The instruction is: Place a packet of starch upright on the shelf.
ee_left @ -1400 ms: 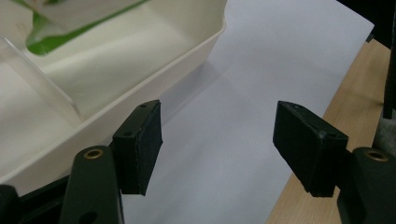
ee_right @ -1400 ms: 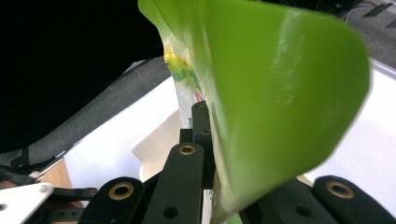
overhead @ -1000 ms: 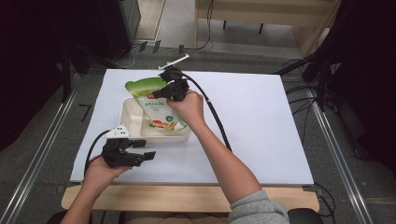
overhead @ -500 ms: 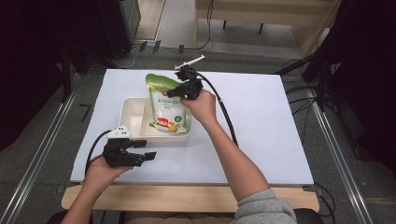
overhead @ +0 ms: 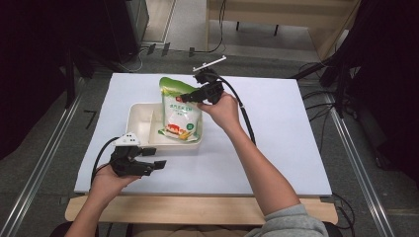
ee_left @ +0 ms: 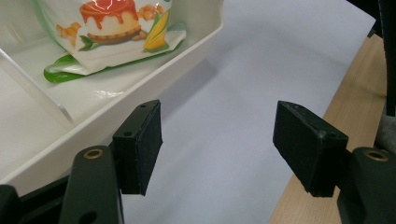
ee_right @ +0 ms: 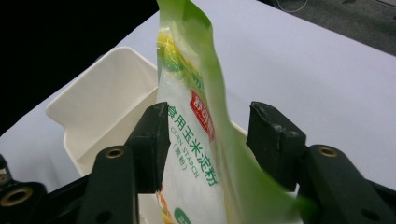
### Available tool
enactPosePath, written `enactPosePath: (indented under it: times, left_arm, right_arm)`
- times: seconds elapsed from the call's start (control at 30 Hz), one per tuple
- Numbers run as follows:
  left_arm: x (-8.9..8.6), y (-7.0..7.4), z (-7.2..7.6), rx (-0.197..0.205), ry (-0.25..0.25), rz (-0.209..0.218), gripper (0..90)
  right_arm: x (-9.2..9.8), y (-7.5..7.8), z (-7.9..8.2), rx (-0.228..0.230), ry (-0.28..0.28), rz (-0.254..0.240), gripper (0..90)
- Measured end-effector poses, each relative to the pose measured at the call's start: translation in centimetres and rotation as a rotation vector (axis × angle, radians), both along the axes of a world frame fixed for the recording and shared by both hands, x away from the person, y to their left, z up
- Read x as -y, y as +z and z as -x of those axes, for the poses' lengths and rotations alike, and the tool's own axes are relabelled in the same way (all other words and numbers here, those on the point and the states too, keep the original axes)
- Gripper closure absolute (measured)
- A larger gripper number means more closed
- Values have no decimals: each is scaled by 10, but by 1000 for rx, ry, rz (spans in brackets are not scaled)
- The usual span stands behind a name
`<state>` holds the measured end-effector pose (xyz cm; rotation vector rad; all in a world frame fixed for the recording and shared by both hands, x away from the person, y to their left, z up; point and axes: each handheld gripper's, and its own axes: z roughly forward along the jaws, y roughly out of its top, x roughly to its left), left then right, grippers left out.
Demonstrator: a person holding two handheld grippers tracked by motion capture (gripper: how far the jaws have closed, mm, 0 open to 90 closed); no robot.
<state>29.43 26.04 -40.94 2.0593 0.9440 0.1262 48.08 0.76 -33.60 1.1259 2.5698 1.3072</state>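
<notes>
A green and white corn starch bag (overhead: 180, 111) stands upright in the right part of a white tray (overhead: 141, 116), leaning on its right wall. My right gripper (overhead: 187, 97) is at the bag's upper part. Its jaws have just been opening and now stand apart, with the bag (ee_right: 196, 140) loose between them and a gap on the right side. My left gripper (overhead: 154, 158) rests on the white sheet by the tray's front left corner. In the left gripper view it is open (ee_left: 219, 121) and holds nothing, with the tray wall (ee_left: 93, 121) and the bag's bottom (ee_left: 116, 28) just ahead.
A white sheet (overhead: 276, 128) covers the table, and a wooden edge (overhead: 197, 207) runs along the front. A divider splits the tray, and its left compartment (overhead: 138, 111) holds nothing. Cables and dark equipment lie on the floor beyond the table.
The right gripper moved right with the bag, bringing it from a lean to upright in the tray. Its jaws then opened off the bag. The left gripper stayed in place.
</notes>
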Motion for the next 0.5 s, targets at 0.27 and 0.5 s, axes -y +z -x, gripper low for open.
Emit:
enactPosePath:
  times: [0.27,0.5]
  left_arm:
    - [1,0,0,0,2,1,337]
    - [0,0,-1,0,2,-1,337]
  right_arm:
    - [25,17,14,26,5,-26,455]
    - [53,20,29,47,-1,-47,447]
